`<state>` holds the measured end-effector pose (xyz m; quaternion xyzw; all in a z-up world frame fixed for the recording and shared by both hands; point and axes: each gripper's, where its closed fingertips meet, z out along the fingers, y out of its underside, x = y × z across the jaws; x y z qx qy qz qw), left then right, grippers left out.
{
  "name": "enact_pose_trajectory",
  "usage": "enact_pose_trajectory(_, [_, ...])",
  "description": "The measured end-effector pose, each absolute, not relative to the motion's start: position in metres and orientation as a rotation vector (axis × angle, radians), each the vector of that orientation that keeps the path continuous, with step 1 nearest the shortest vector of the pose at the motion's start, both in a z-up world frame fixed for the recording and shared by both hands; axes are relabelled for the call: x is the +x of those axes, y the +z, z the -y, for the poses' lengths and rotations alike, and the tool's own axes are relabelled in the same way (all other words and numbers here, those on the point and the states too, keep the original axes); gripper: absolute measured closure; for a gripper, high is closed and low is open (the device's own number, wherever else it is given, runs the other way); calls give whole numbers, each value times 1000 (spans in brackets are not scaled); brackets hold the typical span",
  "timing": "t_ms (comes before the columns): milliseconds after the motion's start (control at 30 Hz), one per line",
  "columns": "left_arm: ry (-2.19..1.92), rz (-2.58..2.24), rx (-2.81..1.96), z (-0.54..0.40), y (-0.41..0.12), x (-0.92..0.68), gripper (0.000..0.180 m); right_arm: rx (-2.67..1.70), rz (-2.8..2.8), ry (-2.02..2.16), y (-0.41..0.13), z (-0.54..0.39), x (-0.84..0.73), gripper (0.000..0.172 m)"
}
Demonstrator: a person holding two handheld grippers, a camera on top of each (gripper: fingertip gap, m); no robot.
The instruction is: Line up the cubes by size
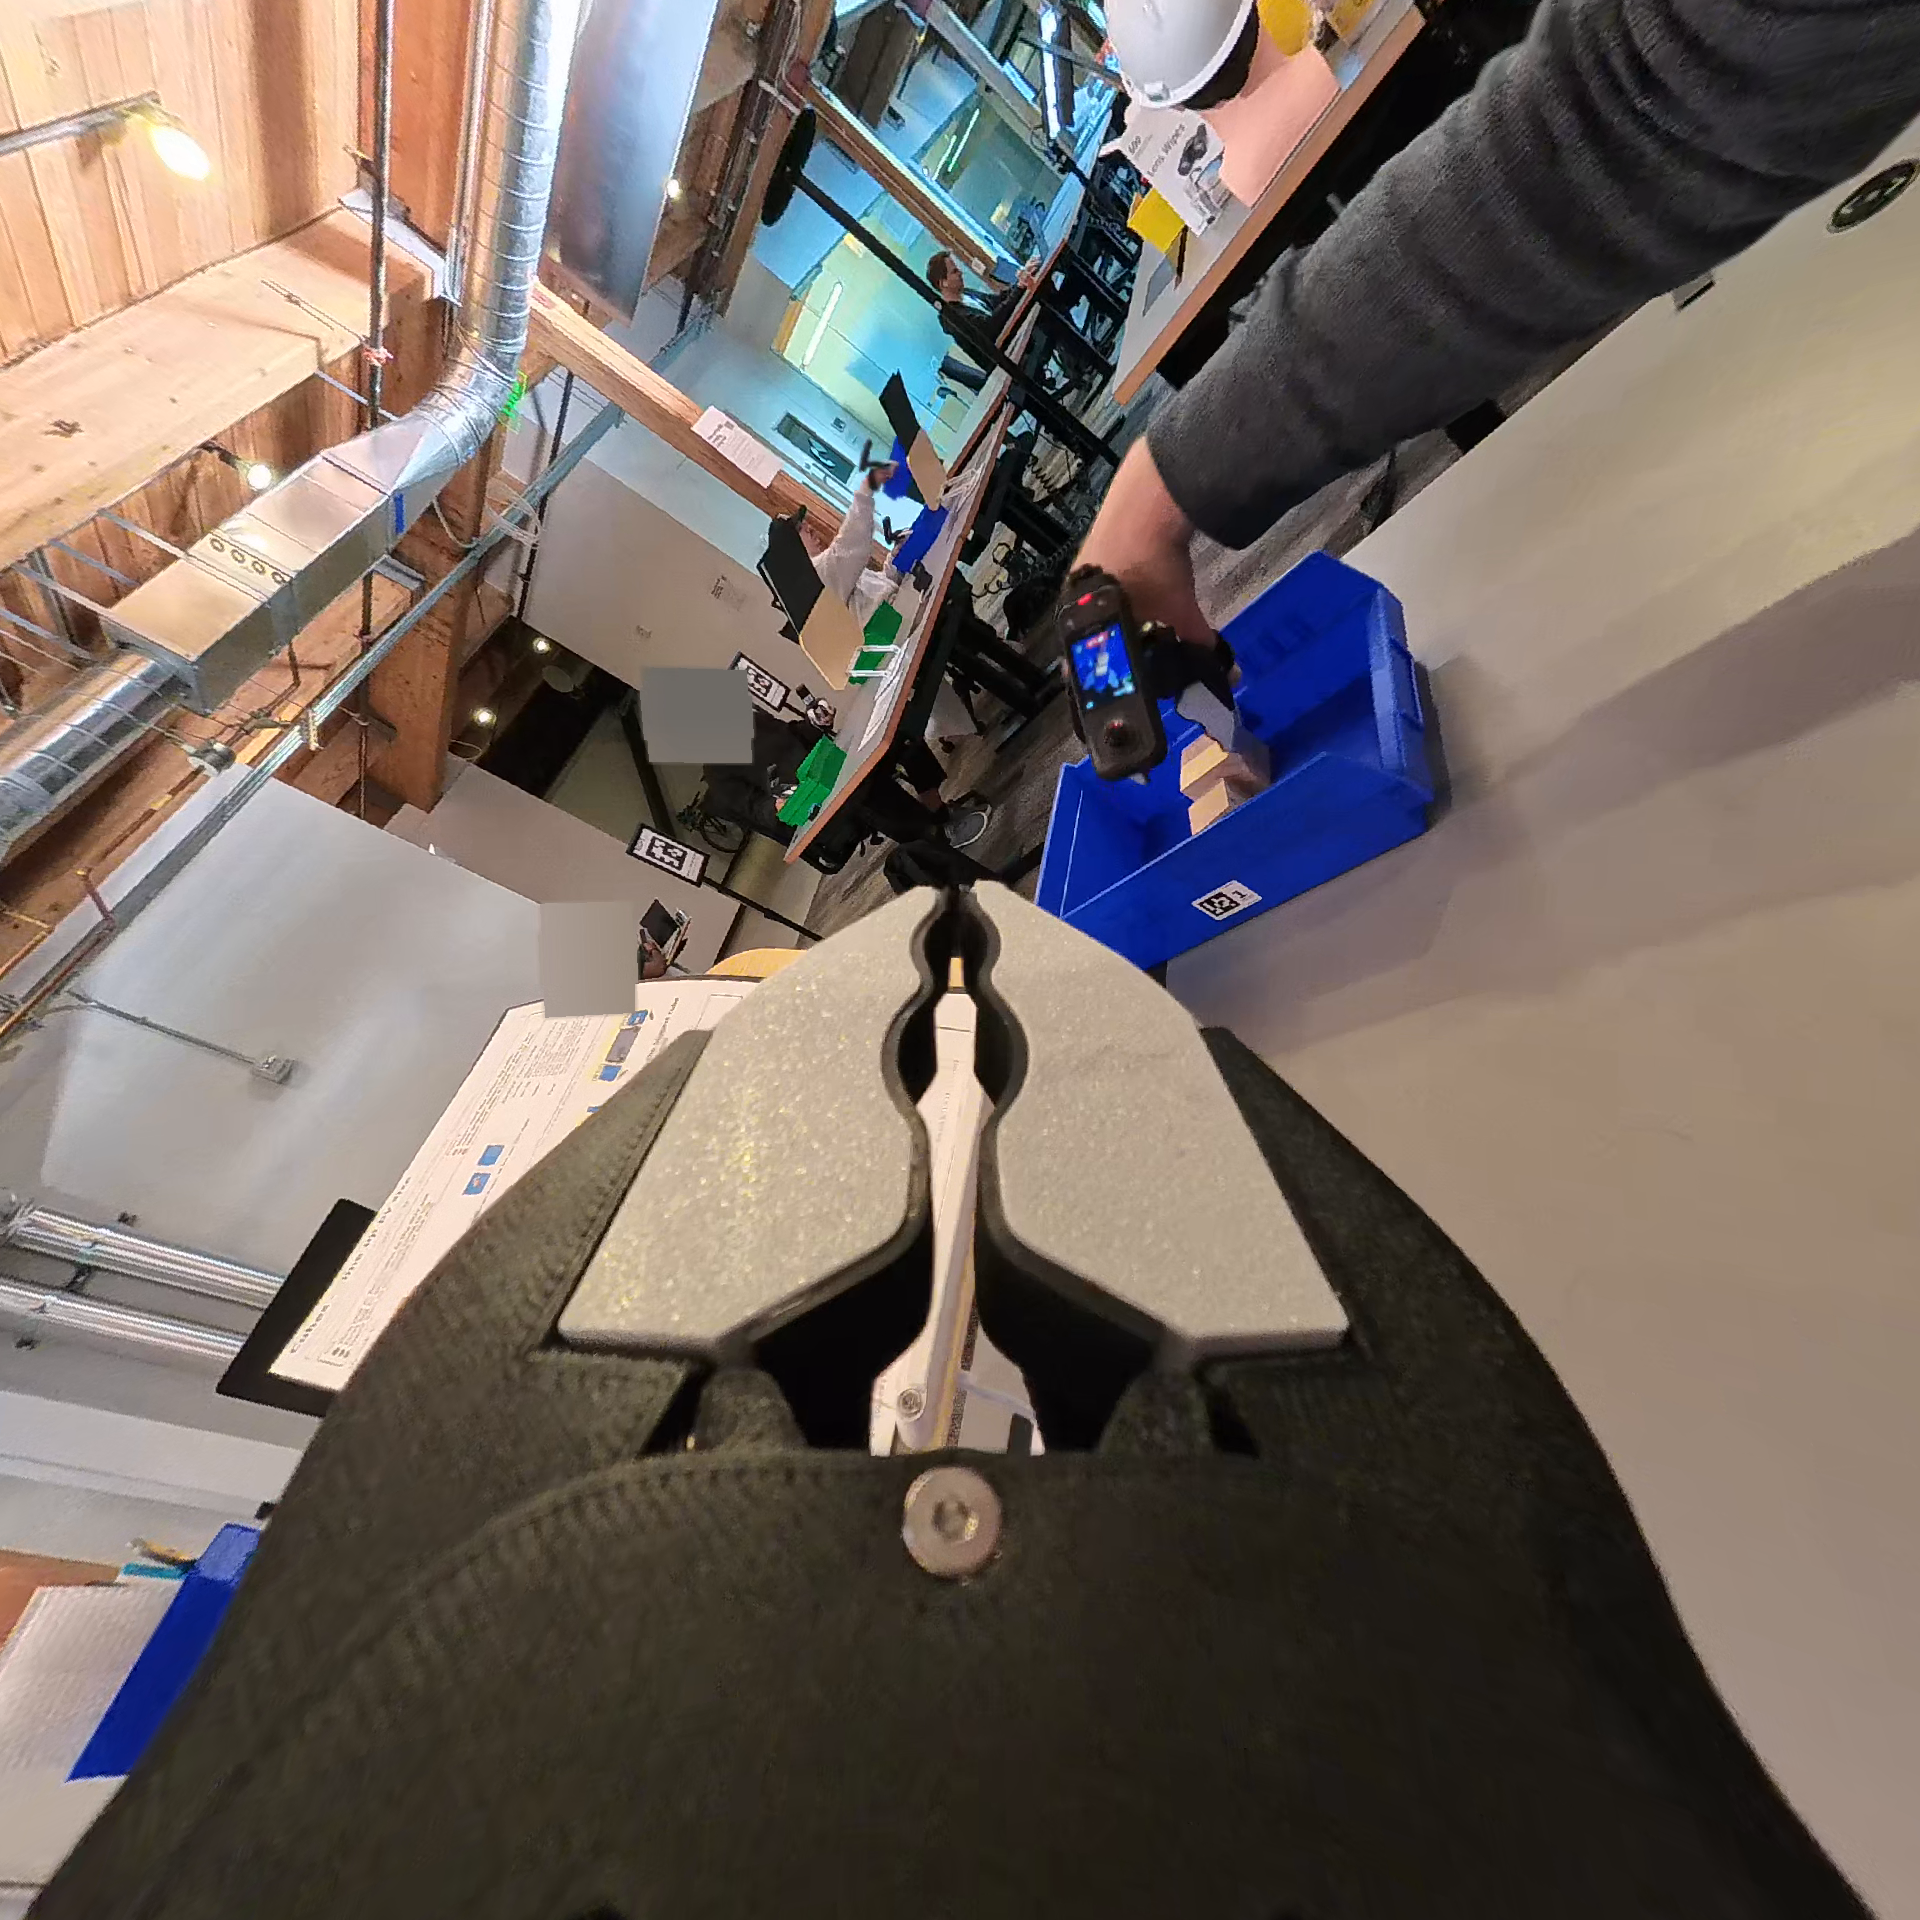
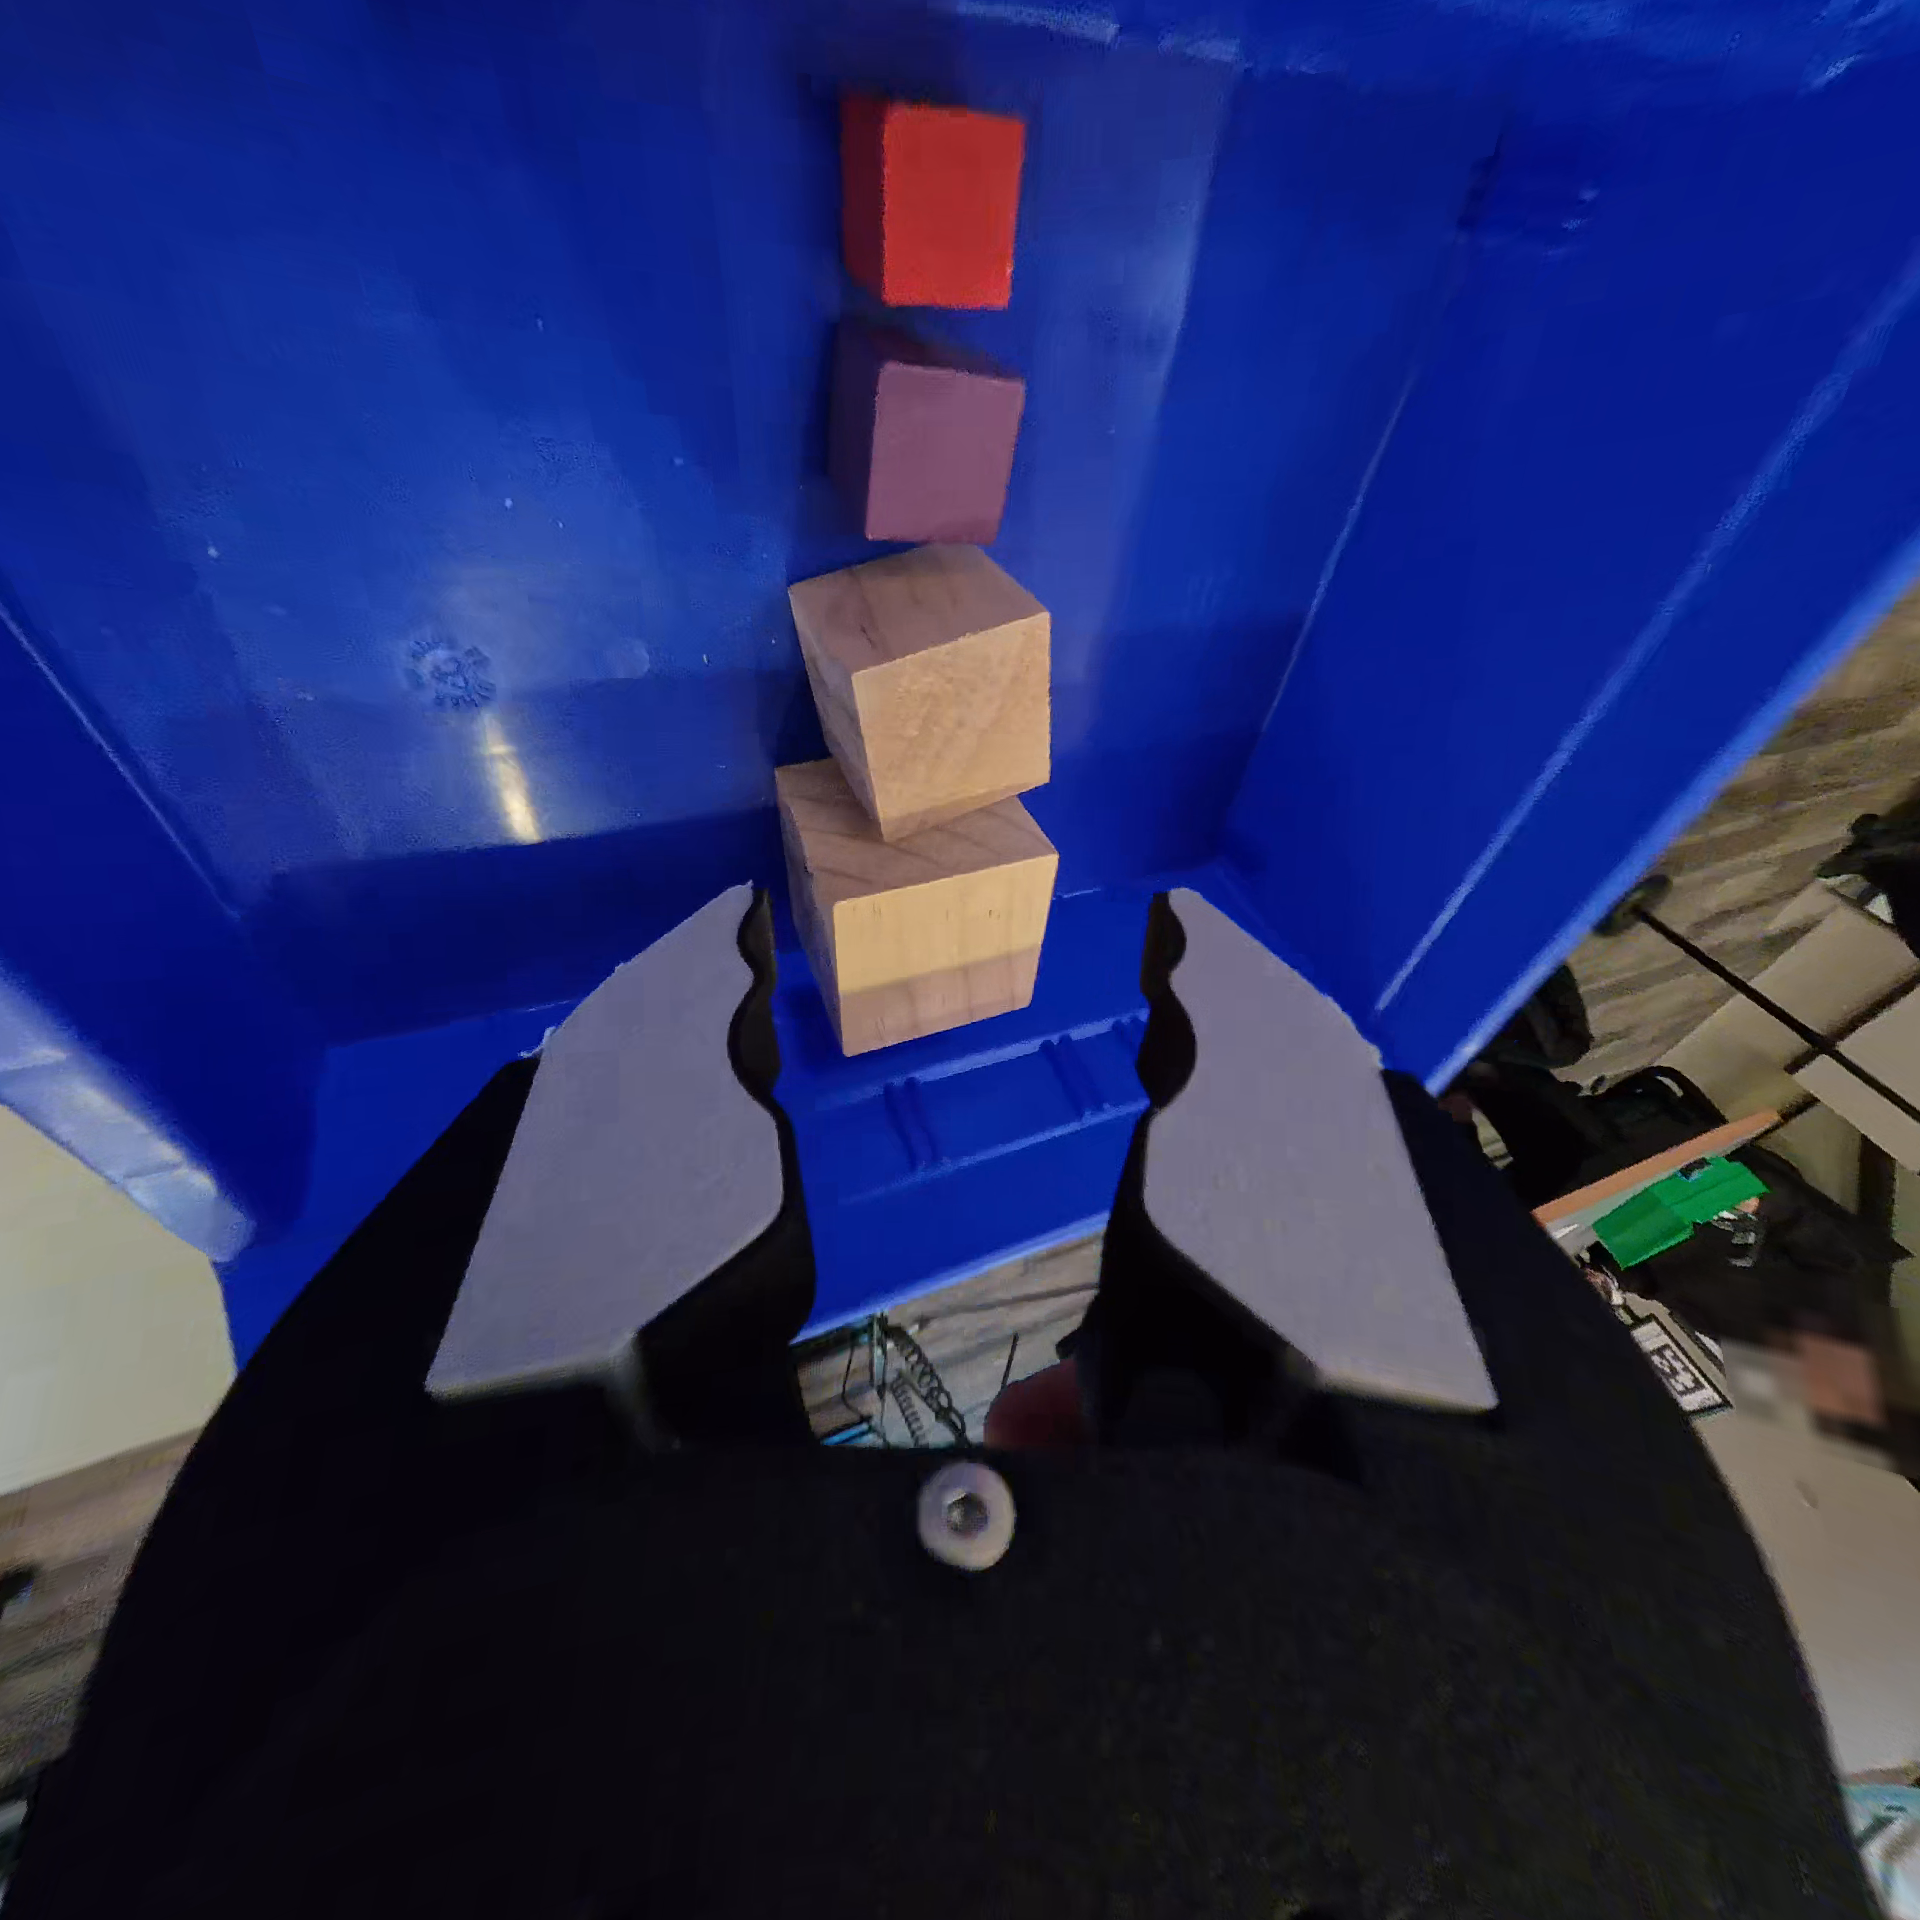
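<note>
Four cubes stand in one row inside the blue bin [image 2: 416, 416]: the red cube [image 2: 940, 203] at 12 o'clock, then the purple cube [image 2: 935, 452], the tilted wooden cube [image 2: 935, 696], and the larger wooden cube [image 2: 925, 925]. The tilted one appears left to straighten. The right gripper [image 2: 956, 914] has its fingers spread and holds nothing; the left gripper [image 1: 954, 904] has its fingers pressed together.

Left wrist cam: rolled sideways, well back from the blue bin [image 1: 1247, 873], facing across the room. Right wrist cam: close, looking straight into that bin [image 2: 416, 520]. Shared: bin and wooden cubes [image 1: 1210, 779].
</note>
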<state>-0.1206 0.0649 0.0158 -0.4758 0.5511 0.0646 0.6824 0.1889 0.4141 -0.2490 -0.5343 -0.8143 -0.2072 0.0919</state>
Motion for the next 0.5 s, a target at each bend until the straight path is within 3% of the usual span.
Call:
enact_pose_trajectory(33, [144,-1234,-1066,-64,17,-121,180,-1579,2379,-605,-242,-411,186,105])
enact_pose_trajectory(500, [233,-1217,-1093,-66,18,-122,174,-1503,1448,-428,-139,-329,167,130])
